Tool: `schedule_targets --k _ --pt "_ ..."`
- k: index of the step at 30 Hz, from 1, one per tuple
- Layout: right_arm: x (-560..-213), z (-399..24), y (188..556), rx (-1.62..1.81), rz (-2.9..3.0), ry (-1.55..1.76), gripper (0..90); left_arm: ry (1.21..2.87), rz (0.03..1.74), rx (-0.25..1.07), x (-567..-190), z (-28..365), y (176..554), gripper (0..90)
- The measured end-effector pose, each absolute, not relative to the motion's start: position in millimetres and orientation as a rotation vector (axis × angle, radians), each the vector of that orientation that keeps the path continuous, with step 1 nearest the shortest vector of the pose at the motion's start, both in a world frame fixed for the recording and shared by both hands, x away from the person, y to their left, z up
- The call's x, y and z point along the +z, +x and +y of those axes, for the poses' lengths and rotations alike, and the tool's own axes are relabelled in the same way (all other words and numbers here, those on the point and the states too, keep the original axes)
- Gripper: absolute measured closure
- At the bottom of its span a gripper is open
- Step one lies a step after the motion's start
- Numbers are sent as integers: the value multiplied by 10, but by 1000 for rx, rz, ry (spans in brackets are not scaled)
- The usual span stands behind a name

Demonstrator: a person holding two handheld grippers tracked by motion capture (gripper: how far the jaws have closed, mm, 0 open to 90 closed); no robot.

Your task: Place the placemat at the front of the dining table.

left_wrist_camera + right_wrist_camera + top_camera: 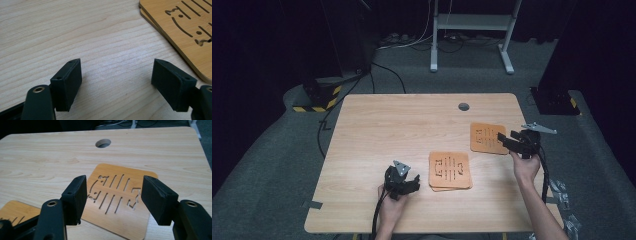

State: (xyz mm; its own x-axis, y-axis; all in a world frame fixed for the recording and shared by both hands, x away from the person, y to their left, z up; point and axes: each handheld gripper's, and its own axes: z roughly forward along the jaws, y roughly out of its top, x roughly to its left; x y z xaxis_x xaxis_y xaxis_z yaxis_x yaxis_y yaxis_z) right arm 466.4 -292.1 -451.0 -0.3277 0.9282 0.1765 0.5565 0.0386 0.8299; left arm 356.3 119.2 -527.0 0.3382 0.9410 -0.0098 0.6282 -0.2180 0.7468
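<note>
Right now the single orange-brown, square wooden coaster w/ fish-bone cut-outs lies flat on the pale wood-grain table, near its right edge, well apart from the stack of matching wooden coasters nearer the middle-front. The right gripper hangs just over the single coaster's right side; in the right gripper view the coaster sits directly ahead of and below the two black pads, framed between them. Jaws stand apart, nothing between them, no contact w/ the coaster. Judged: the next move is a short drop fwd and down from the right gripper, which is far nearer than the other hand.

Coaster's fish motif runs along one diagonal-ish line in the right gripper view, head end toward the left pad, tail toward the right; plate itself is roughly square, so no real long axis, and its corner points toward the camera.

The left gripper rests low on the table just left of the stack, jaws spread wide, empty; the stack's edge shows beside its right pad. A round cable hole lies beyond the single coaster, toward the far edge.
</note>
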Motion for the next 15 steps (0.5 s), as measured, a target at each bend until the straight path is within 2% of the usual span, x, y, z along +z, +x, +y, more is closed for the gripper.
schedule_targets --k 15 --pt "-4449 -2963 4478 1275 1901 1458 376 1941 1373 604 -5270 1192 3563 242"
